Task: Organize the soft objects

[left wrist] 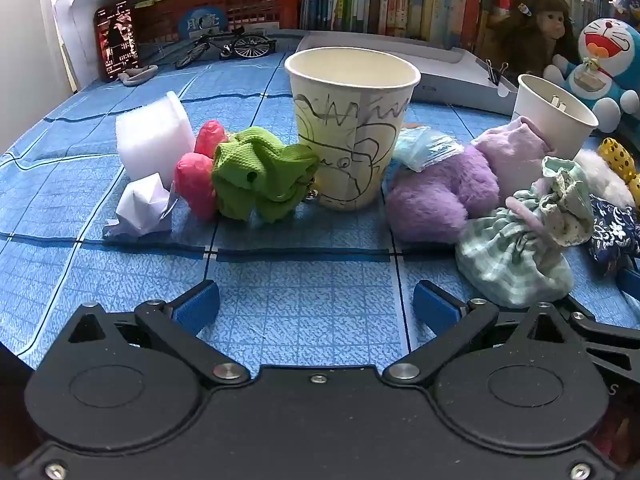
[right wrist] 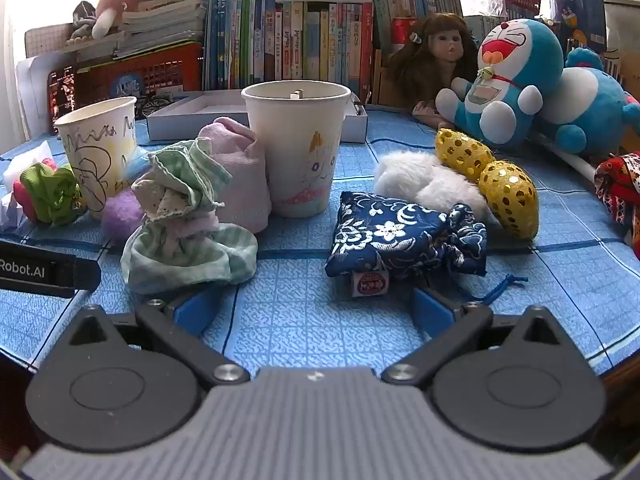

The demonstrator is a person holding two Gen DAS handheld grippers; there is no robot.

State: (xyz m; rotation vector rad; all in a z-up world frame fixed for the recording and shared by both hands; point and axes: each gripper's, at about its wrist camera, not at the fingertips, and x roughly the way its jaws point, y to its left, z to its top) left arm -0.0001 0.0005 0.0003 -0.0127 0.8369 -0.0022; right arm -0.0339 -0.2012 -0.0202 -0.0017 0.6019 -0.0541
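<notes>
L gripper (left wrist: 316,304): jaws spread wide, blue pads apart, nothing between them, hovering over bare blue cloth (left wrist: 300,276). At its 12 stands a doodled paper cup (left wrist: 351,128), upright, mouth up. Touching the cup's base at 9 is a green waffle-knit scrunchie (left wrist: 262,174), crumpled, no clear long axis; pink balloon-like lumps (left wrist: 196,182) press against it further toward 9, then a white foam block (left wrist: 154,136) and crumpled white paper (left wrist: 142,210). At 2 of the gripper lies a purple fuzzy plush (left wrist: 436,198), long axis roughly L-R, with a pale pink cloth (left wrist: 514,154) behind it leaning on a 2nd cup (left wrist: 554,114). At 3, just beside the right pad, a green checked drawstring pouch (left wrist: 516,260), neck gathered & pointing up.

R gripper (right wrist: 316,306): also wide open, gripping nothing. Navy floral pouch (right wrist: 404,236) sits at 1, lying flat, long axis L-R, its drawstring end toward 3; its near edge is just beside the right pad, contact can't be told. Green checked pouch at 10, near the left pad. Cat-drawing cup (right wrist: 296,148) at 12, upright. White fluffy piece (right wrist: 424,182) & gold sequin hearts (right wrist: 486,180) at 2, behind the navy pouch. Doraemon plush (right wrist: 516,80) further back at 2.
</notes>
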